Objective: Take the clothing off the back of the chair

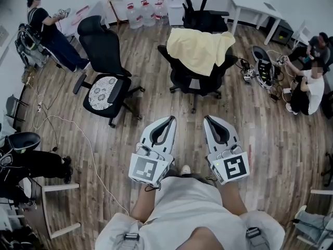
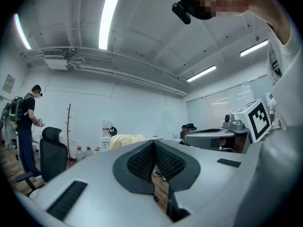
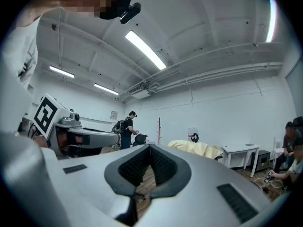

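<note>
A pale yellow garment (image 1: 200,48) hangs over the back of a black office chair (image 1: 196,79) straight ahead of me. The same garment (image 2: 127,140) shows small in the left gripper view, and the garment (image 3: 195,148) shows past the jaws in the right gripper view. My left gripper (image 1: 169,120) and right gripper (image 1: 209,120) are held side by side, level, pointing at the chair from well short of it. Both are shut with nothing between their pads.
A second black chair (image 1: 106,82) with a patterned seat stands to the left. People work at the far left (image 1: 49,29) and sit at the right (image 1: 311,85). White desks (image 1: 255,7), water bottles (image 1: 145,12) and a coat stand line the far wall. Cables trail across the wood floor (image 1: 78,134).
</note>
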A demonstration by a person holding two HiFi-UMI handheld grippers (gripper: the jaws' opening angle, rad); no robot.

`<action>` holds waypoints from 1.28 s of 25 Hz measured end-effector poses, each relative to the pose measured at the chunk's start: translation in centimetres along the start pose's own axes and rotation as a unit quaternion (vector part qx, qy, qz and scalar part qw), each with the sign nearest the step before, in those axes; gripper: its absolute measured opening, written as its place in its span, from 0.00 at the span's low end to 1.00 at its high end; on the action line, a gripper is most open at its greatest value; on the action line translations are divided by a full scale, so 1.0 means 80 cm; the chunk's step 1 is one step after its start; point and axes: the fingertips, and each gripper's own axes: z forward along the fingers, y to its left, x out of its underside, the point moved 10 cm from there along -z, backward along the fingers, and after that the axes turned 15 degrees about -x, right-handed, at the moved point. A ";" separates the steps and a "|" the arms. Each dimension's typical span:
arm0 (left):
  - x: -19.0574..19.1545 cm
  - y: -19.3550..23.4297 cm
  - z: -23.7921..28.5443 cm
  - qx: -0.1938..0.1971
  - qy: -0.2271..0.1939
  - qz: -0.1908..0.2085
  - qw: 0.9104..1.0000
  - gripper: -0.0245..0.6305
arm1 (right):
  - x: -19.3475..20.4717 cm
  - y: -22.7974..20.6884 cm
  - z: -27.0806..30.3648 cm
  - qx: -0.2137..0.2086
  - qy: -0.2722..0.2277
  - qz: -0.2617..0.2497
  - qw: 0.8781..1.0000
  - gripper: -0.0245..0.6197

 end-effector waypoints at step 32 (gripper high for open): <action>0.008 0.099 0.190 0.093 0.018 -0.002 0.995 0.07 | 0.017 -0.100 0.129 0.101 0.028 0.012 0.994 0.07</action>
